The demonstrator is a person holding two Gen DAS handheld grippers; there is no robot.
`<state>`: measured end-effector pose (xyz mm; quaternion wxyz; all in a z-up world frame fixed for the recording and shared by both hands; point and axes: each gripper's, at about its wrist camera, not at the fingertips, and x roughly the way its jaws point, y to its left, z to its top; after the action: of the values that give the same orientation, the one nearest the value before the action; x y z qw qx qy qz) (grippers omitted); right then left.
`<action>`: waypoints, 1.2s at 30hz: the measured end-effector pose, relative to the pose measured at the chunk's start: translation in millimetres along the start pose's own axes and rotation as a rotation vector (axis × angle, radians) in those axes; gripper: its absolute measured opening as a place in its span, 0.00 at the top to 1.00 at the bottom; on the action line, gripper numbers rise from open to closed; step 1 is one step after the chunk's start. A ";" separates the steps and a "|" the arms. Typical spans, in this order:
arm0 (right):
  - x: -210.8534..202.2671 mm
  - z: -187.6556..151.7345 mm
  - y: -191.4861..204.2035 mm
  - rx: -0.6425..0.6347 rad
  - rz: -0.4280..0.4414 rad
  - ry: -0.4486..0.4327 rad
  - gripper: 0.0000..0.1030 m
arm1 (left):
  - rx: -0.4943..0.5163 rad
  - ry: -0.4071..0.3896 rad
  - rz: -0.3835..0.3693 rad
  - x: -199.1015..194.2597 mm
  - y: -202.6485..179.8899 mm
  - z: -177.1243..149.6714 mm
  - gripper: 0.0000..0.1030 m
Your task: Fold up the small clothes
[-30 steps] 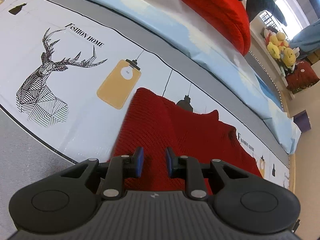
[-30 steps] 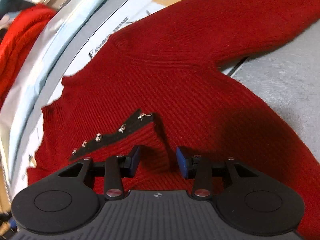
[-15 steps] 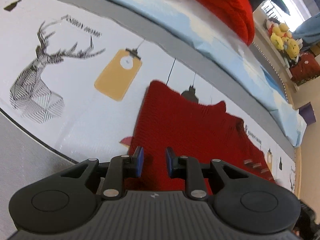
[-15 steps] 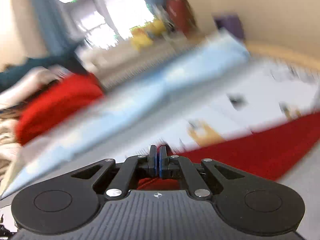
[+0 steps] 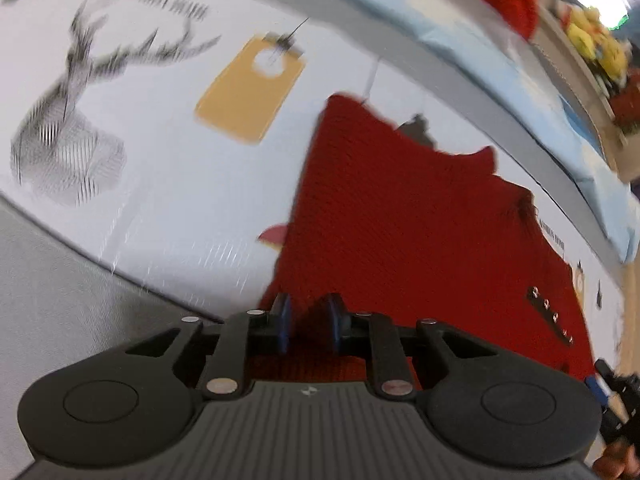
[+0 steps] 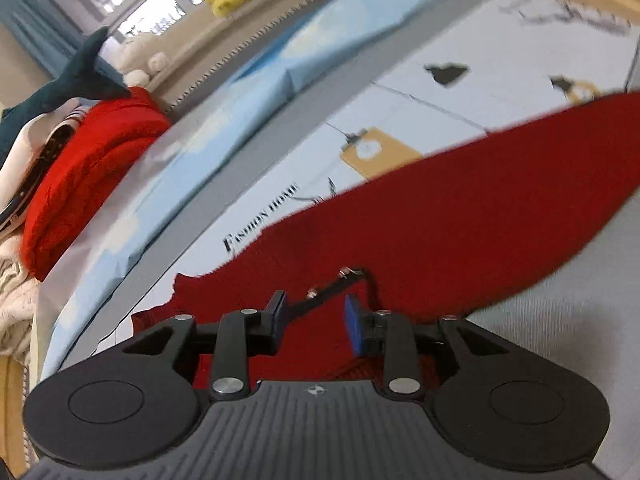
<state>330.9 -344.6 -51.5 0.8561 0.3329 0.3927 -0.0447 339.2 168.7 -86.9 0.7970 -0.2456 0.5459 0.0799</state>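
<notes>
Black hand-held gripper (image 5: 307,326), blue pads (image 5: 283,322)

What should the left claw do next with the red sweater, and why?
Probably finish closing on the fabric. The left claw sits low over the near edge of the red sweater, its jaws closing with a ridge of knit between them. The sweater lies flat on the printed cloth, so folding likely needs a grip first.

"FASHION HOME" in black letters on the white printed sheet (image 6: 280,184)
</notes>
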 end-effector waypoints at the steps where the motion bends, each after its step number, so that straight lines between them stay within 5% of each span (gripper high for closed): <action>1: 2.6 0.7 -3.1 0.012 -0.004 0.010 0.68 | 0.033 -0.017 -0.018 -2.5 -6.1 -0.7 0.80; 6: 11.1 -4.2 -9.6 0.032 0.028 0.051 0.68 | 0.080 0.047 -0.029 20.1 -11.2 -10.9 0.80; 13: 25.0 -10.9 -25.9 0.125 -0.017 0.145 0.68 | 0.230 -0.020 -0.001 7.3 -34.0 -20.6 0.73; 20: -4.9 6.3 -46.4 0.153 -0.161 -0.021 0.68 | 0.292 0.018 0.039 21.9 -41.6 -27.5 0.72; 26: -37.2 35.8 -111.9 0.291 -0.281 -0.162 0.68 | 0.295 0.029 0.028 22.4 -52.7 -27.4 0.68; 36: -52.4 76.8 -218.3 0.440 -0.310 -0.227 0.68 | 0.305 0.020 0.022 14.6 -54.1 -27.1 0.67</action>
<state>270.5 -569.8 -95.4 0.7847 0.4395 0.3216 -0.2962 343.8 106.8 -91.3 0.8188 -0.1163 0.5622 0.0022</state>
